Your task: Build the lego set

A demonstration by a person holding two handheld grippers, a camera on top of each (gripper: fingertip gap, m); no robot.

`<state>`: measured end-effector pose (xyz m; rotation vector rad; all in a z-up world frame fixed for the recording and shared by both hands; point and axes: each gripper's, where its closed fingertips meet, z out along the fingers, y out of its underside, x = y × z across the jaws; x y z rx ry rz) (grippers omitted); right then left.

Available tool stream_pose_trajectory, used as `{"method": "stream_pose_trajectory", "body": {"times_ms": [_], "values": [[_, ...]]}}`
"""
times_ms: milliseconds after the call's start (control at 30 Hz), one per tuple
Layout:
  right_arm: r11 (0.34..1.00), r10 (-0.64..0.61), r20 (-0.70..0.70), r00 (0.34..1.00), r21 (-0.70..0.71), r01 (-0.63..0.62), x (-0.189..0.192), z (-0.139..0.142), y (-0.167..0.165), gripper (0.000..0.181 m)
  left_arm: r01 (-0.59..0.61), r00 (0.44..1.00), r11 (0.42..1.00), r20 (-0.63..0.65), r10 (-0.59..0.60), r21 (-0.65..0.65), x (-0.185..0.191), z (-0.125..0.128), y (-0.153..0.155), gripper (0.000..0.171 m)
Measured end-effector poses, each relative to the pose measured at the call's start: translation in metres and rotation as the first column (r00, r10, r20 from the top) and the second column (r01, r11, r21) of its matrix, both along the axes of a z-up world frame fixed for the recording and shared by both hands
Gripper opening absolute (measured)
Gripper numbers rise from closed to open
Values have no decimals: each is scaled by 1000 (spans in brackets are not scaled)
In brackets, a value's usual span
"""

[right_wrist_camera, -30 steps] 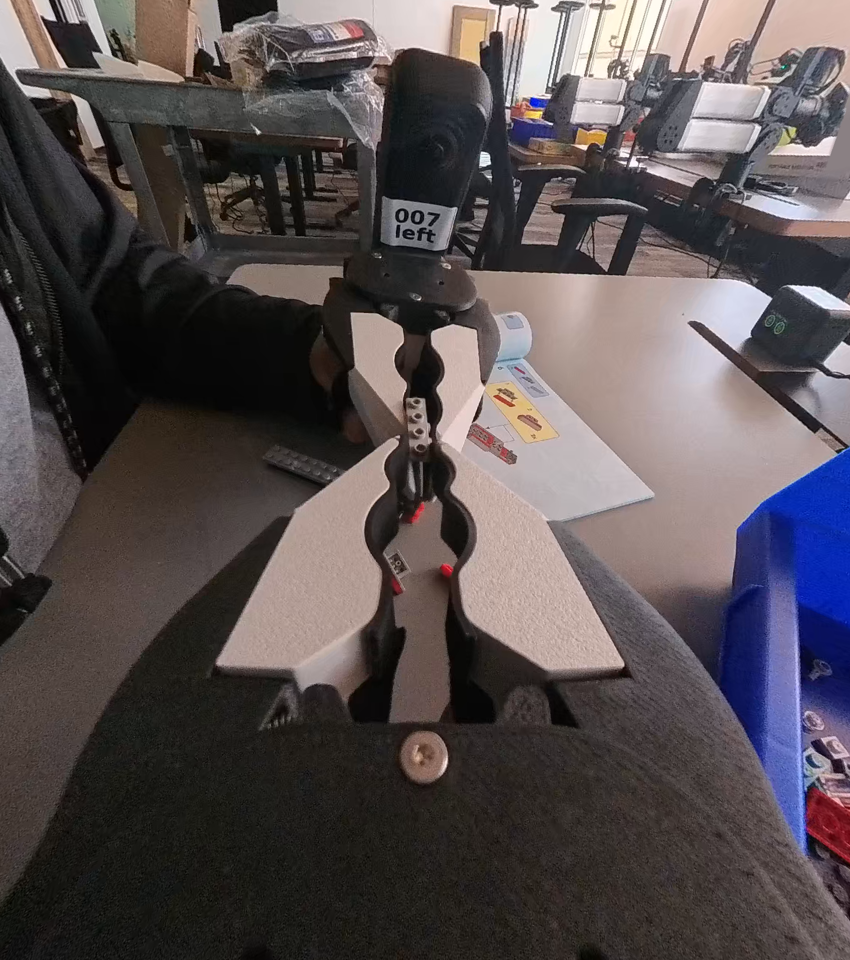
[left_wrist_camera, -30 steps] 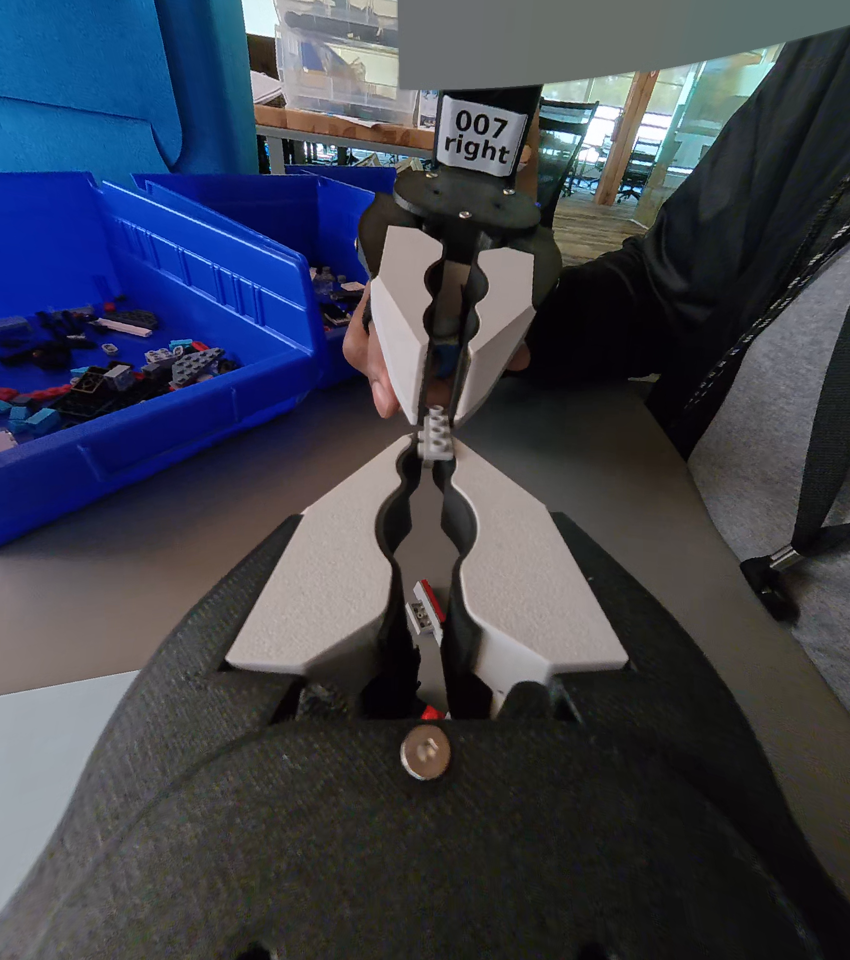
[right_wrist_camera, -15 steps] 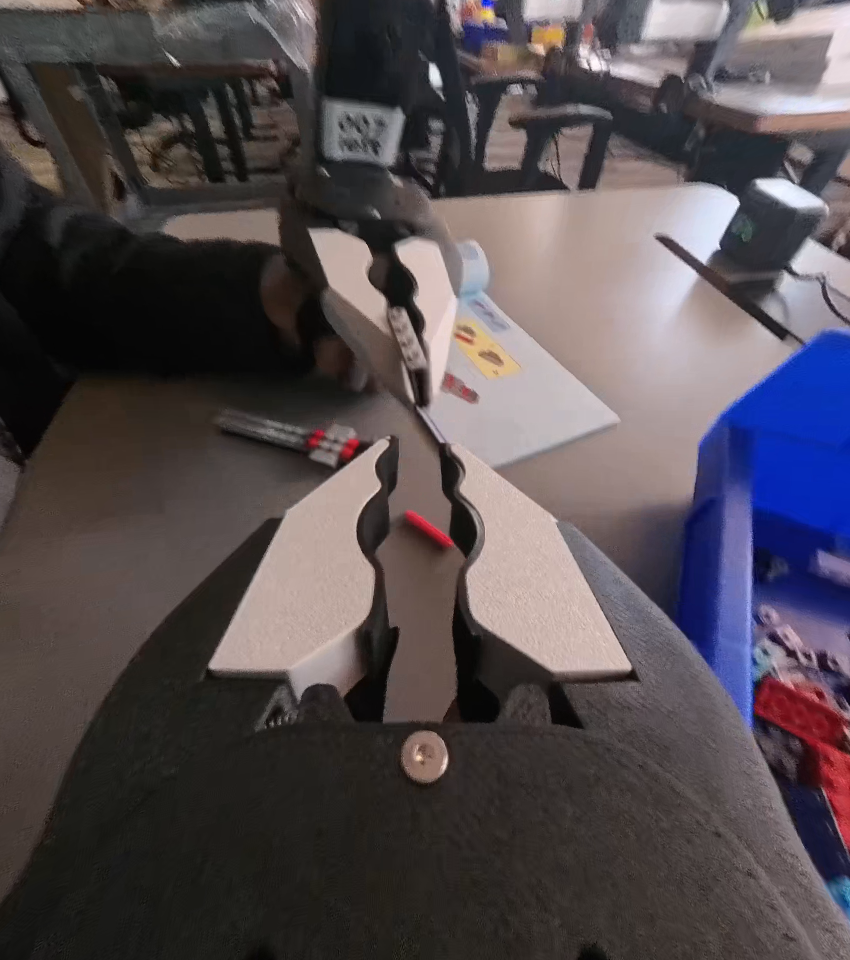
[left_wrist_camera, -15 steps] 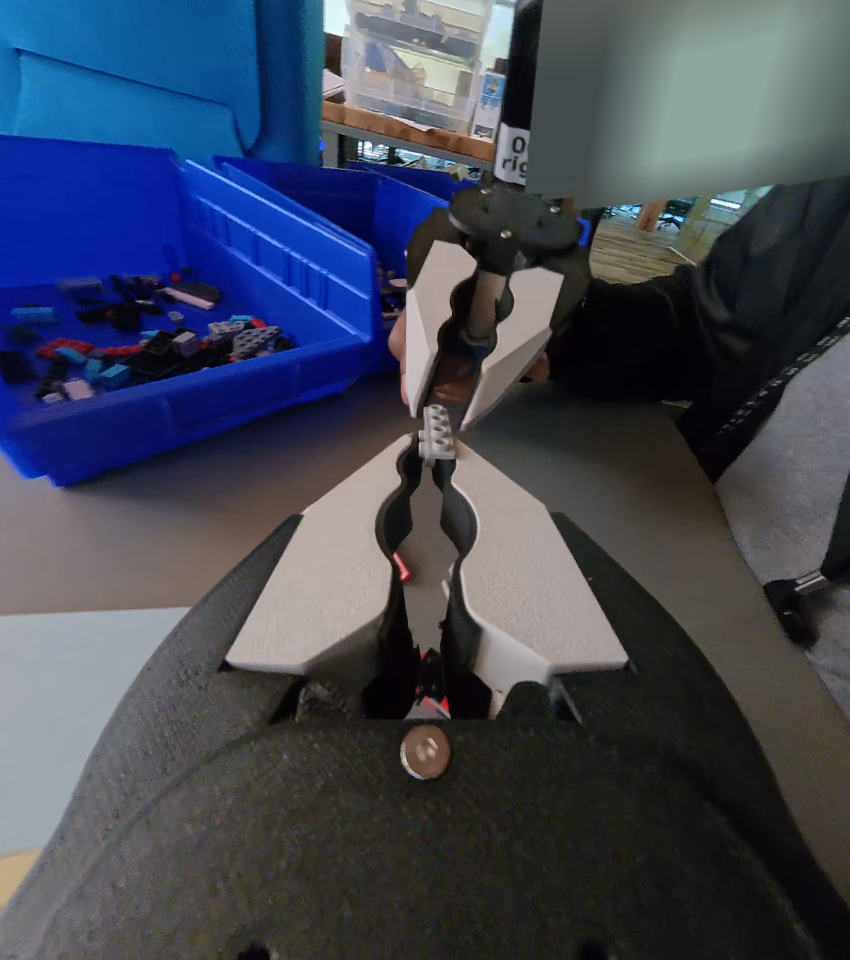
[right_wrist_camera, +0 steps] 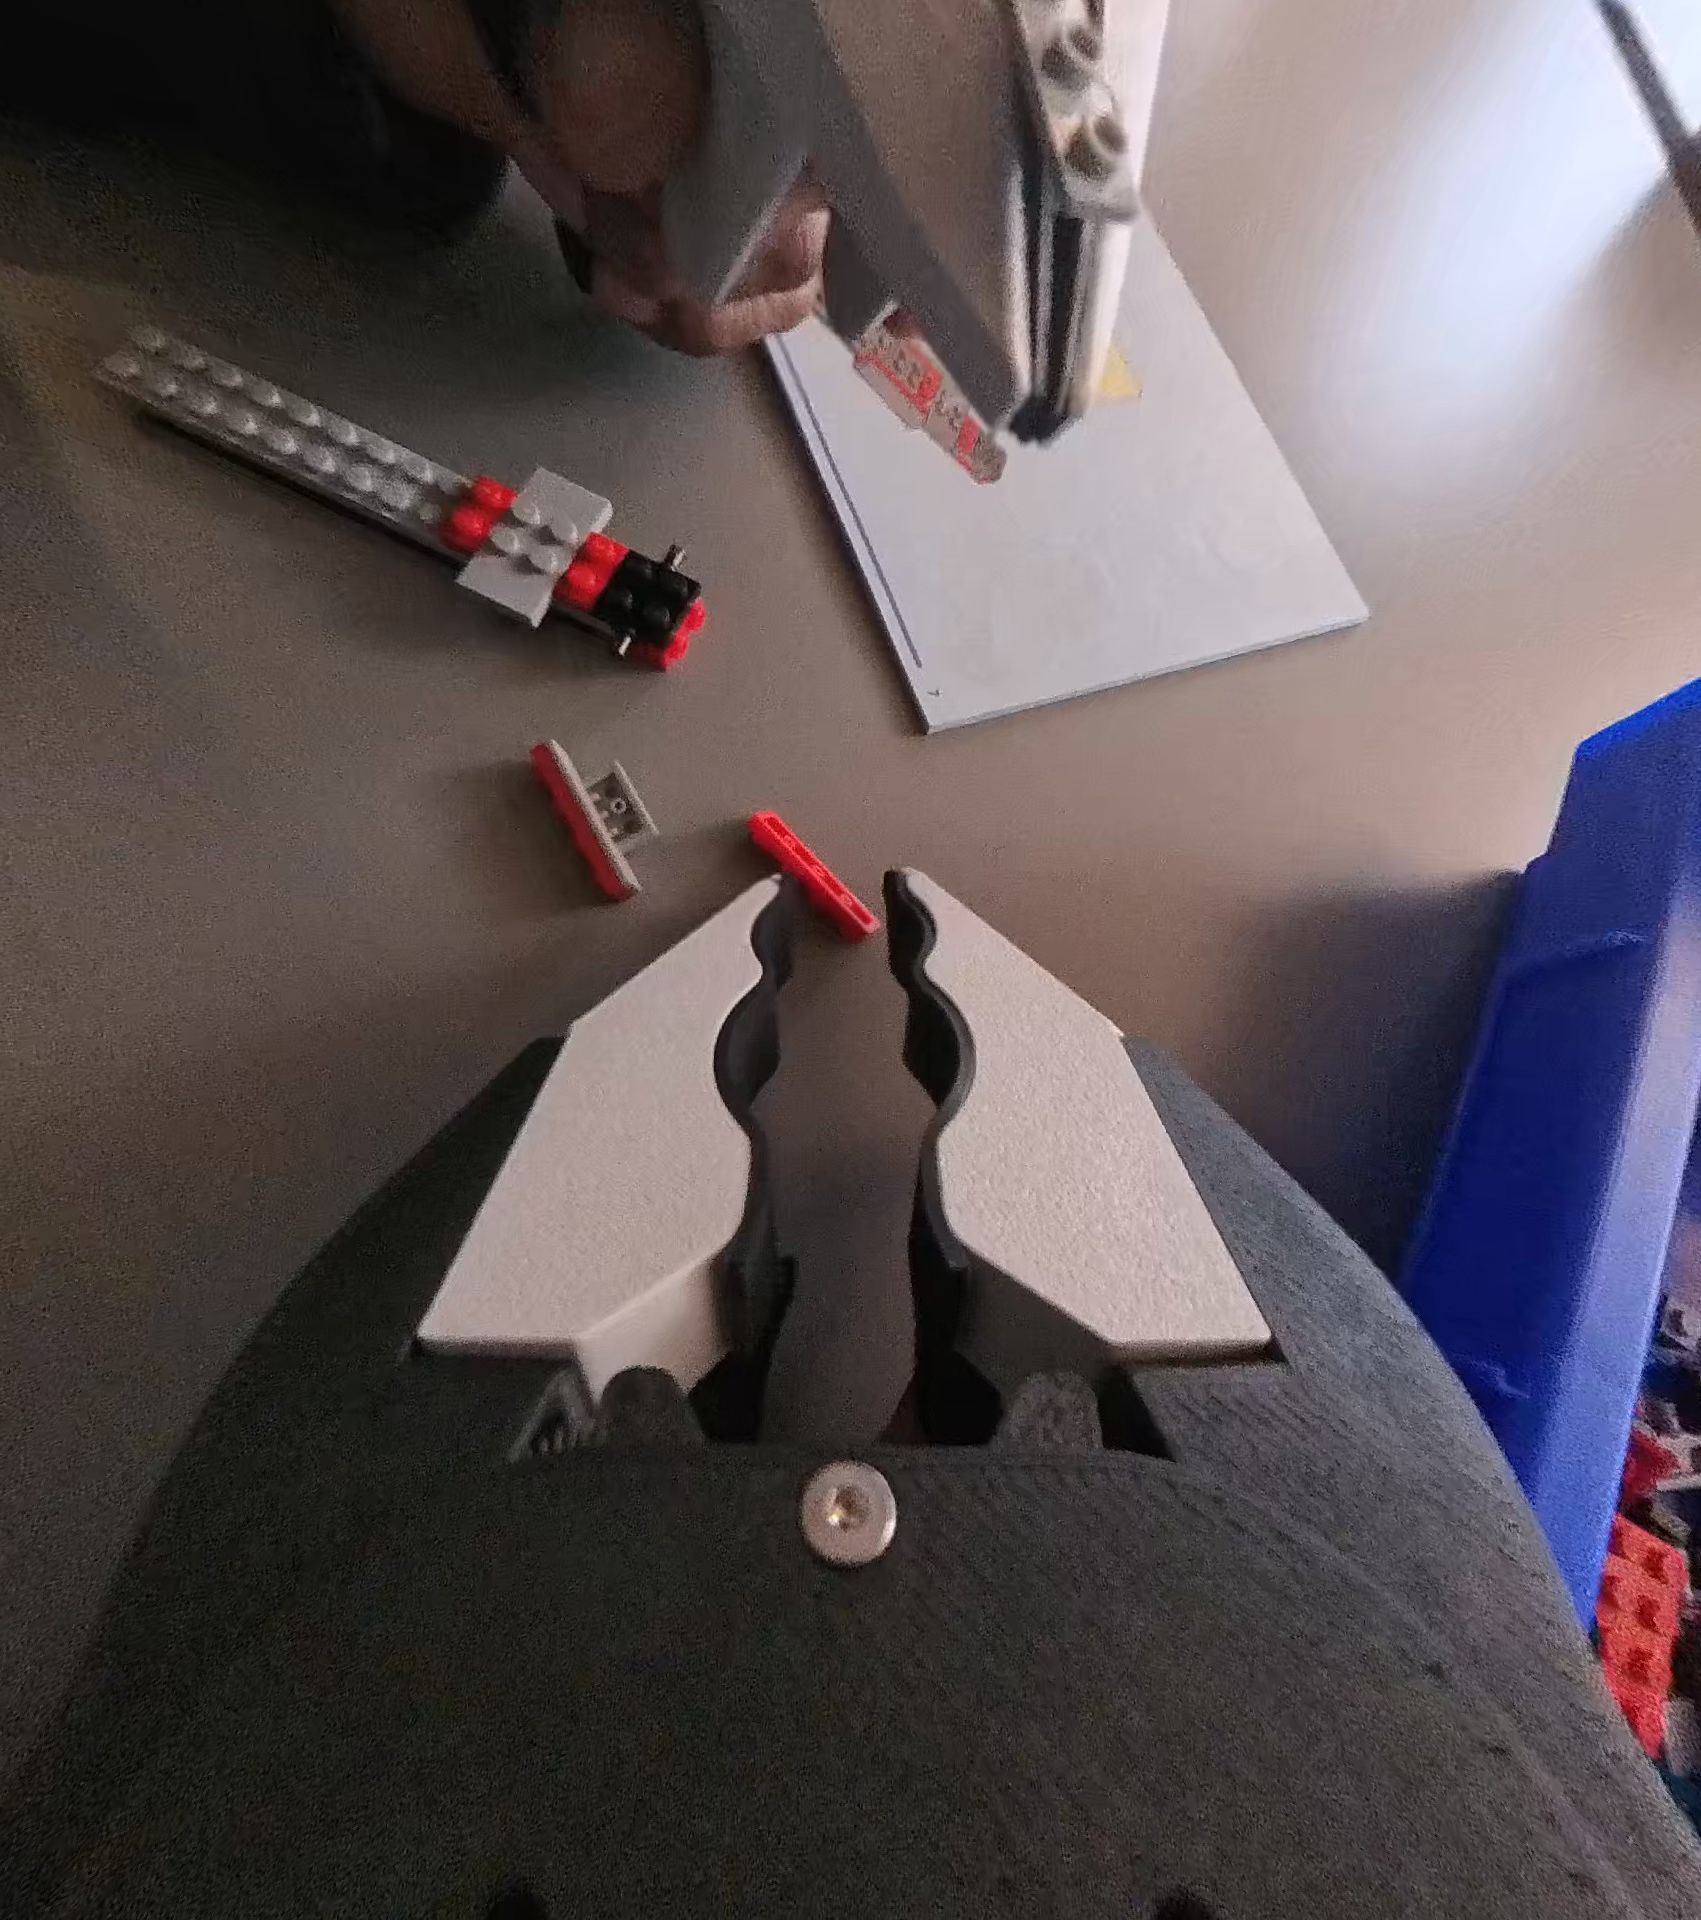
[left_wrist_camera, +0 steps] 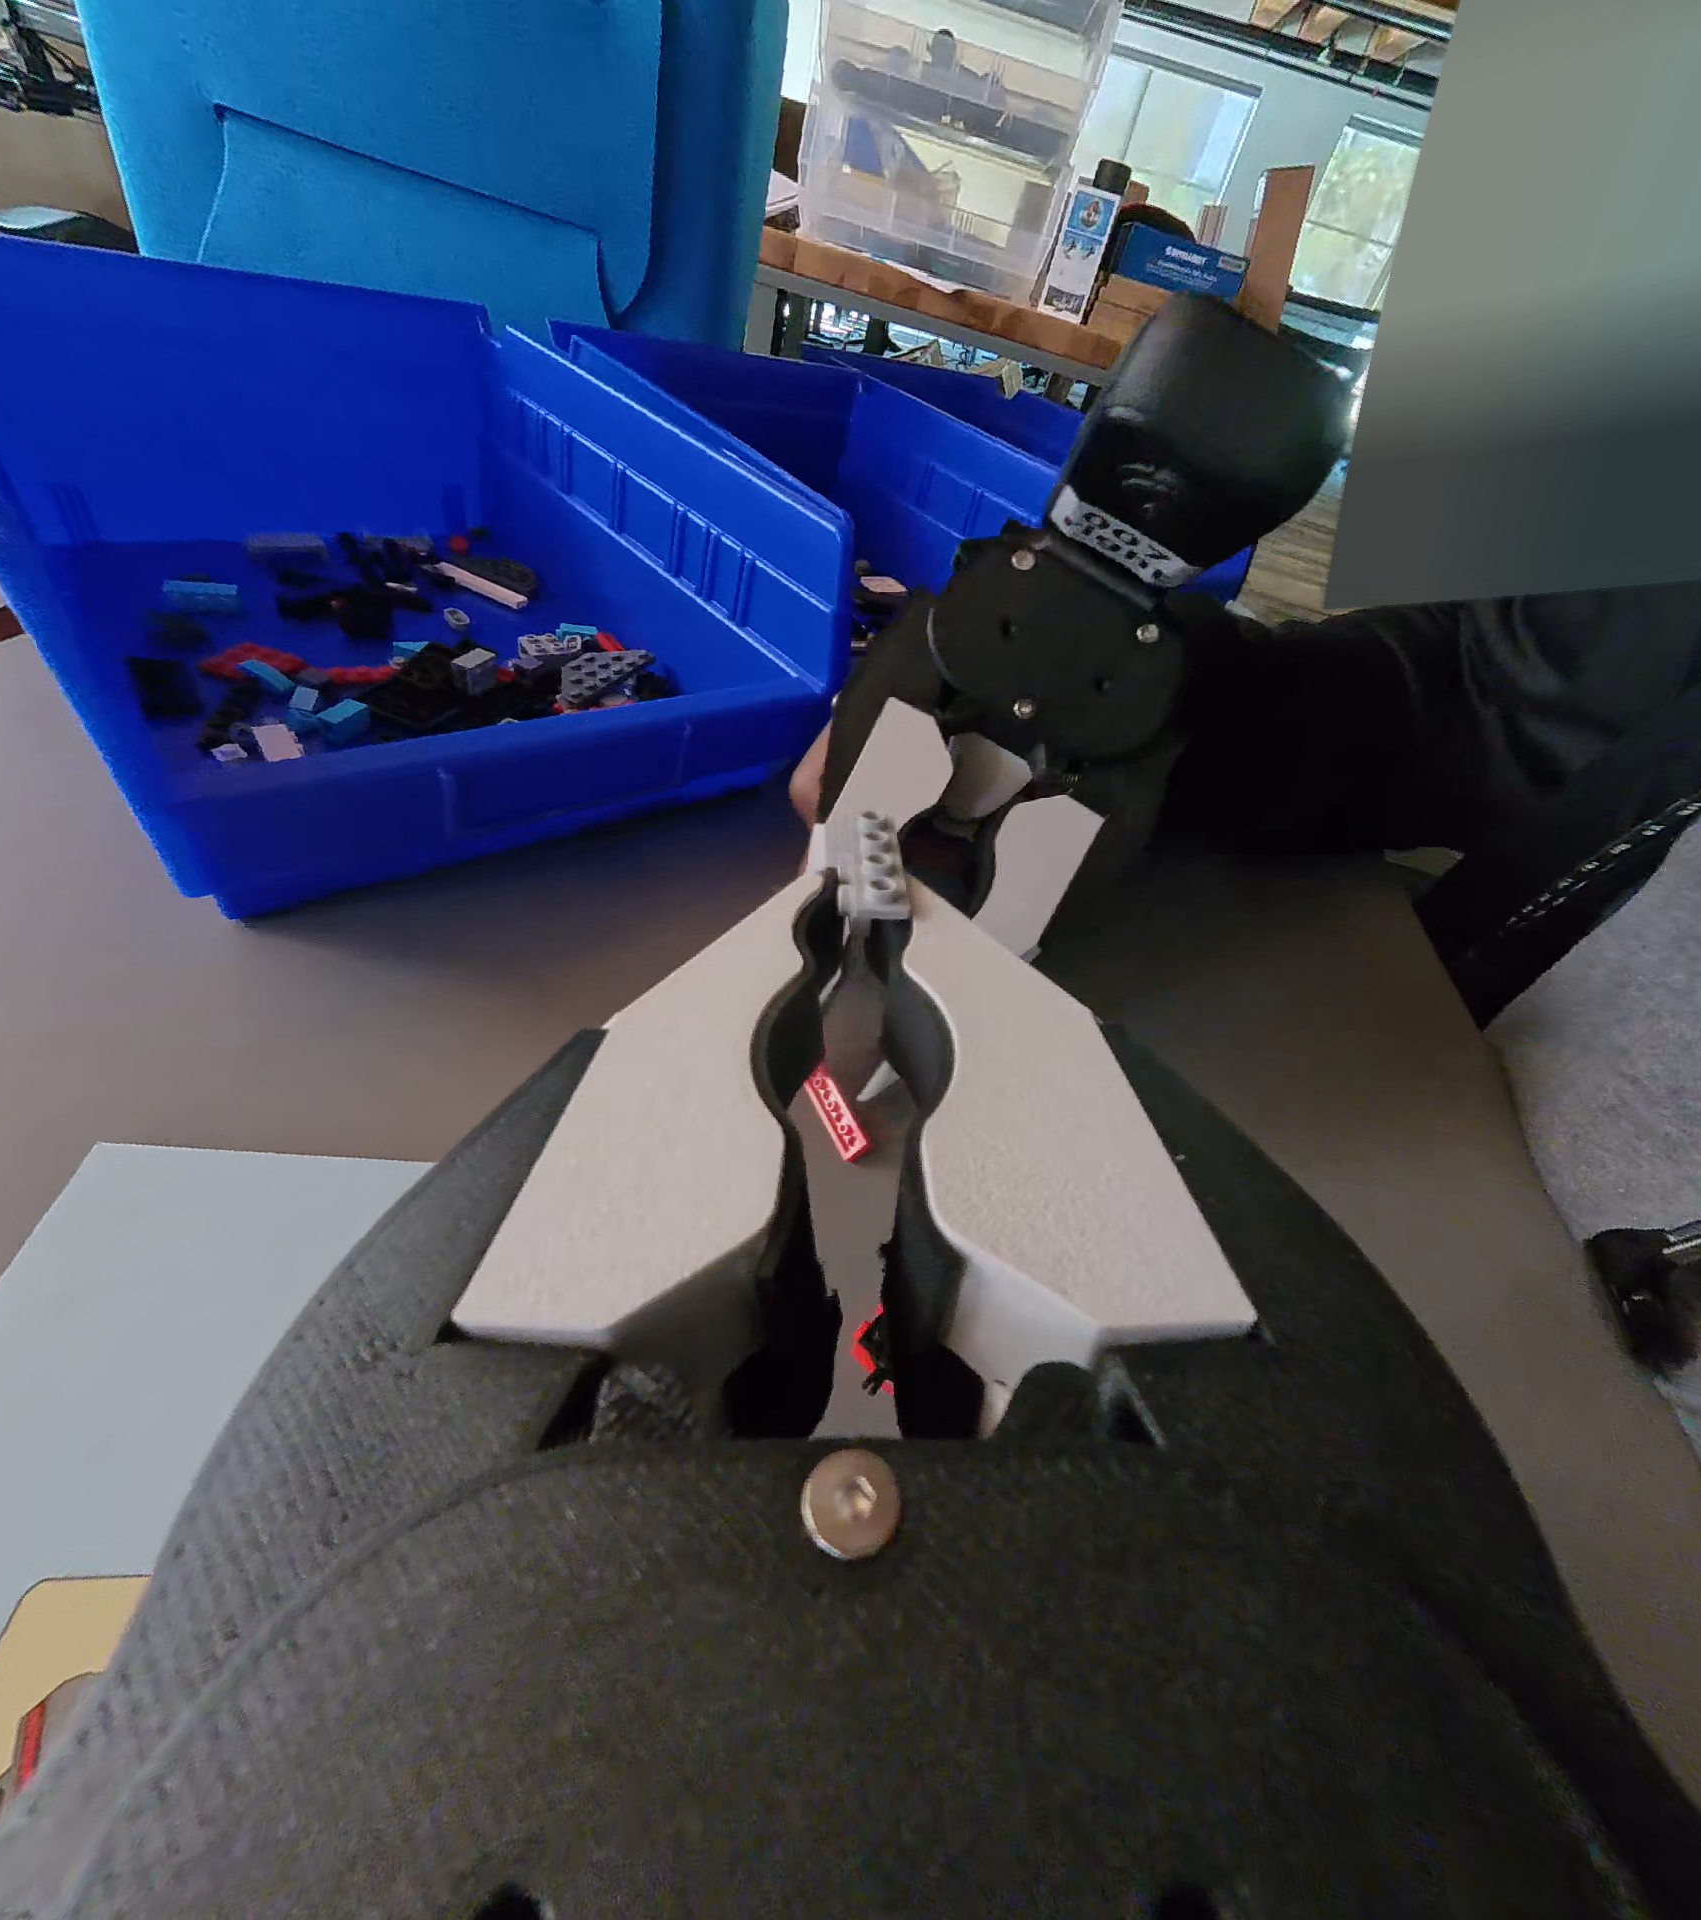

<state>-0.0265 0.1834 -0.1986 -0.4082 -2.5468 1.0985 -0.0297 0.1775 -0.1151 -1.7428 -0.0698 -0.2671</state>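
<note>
My left gripper (left_wrist_camera: 864, 906) is shut on a small grey studded plate (left_wrist_camera: 874, 868), held above the table. It also shows at the top of the right wrist view, where the plate (right_wrist_camera: 1074, 104) sticks out of its tips. My right gripper (right_wrist_camera: 833, 881) is open and points down at the table, its tips on either side of a thin red tile (right_wrist_camera: 796, 858). A small grey-and-red piece (right_wrist_camera: 599, 823) lies just left of it. A long grey plate assembly with red and black parts (right_wrist_camera: 410, 509) lies farther left.
An instruction booklet (right_wrist_camera: 1116, 582) lies under the left gripper. A blue bin of loose bricks (right_wrist_camera: 1594, 1091) stands close on the right of my right gripper; it also shows in the left wrist view (left_wrist_camera: 472, 790), with a second bin (left_wrist_camera: 929, 468) behind. A person's dark sleeve (left_wrist_camera: 1448, 717) is at the right. One gripper's finger ends stand about 8 cm off the other's.
My right gripper has opened, drawn back from the grey plate and tipped down over the red tile on the table. My left gripper has kept the grey plate.
</note>
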Motion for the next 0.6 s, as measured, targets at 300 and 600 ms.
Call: {"method": "stream_pose_trajectory", "body": {"times_ms": [300, 600], "values": [[978, -40, 365, 930, -176, 111, 2, 14, -7, 3, -7, 1000, 1000, 11, 7, 11, -3, 2, -1, 2], [990, -116, 253, 960, -42, 131, 2, -3, 12, 25, -8, 1000, 1000, 23, 8, 2, -5, -1, -1, 2]]}}
